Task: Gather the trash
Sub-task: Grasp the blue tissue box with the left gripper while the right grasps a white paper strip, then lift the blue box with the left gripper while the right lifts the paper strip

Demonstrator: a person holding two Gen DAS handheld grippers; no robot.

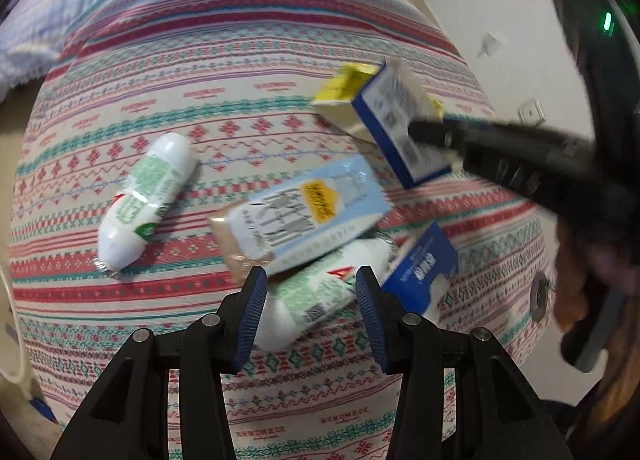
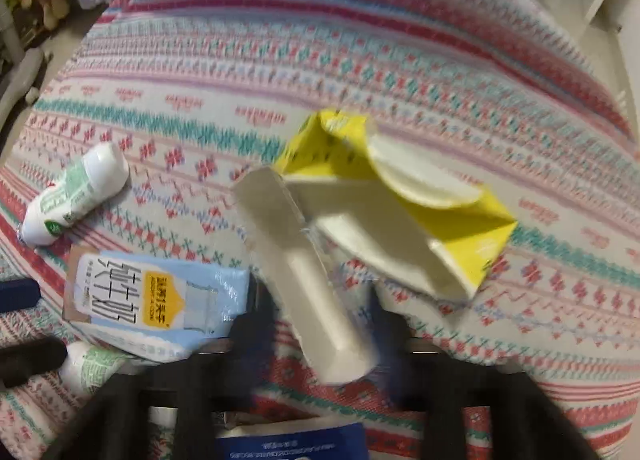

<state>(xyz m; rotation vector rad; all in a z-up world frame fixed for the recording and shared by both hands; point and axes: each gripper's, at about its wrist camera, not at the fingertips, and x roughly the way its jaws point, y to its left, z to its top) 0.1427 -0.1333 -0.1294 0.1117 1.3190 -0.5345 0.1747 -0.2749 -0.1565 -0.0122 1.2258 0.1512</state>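
On the patterned bed [image 1: 168, 60], right claw [image 1: 430, 134] clamped on a blue box [image 1: 400, 120], apparently for removal; left claw [image 1: 311, 292] half-open, empty, over a wrapper [image 1: 304, 216] atop pouches.

Milk carton [image 1: 304, 216] atop bottle [image 1: 320, 296]

The right tongs [image 2: 320, 312] pinch an opened yellow-and-white carton [image 2: 384, 220] above the patterned bedspread [image 2: 280, 40].
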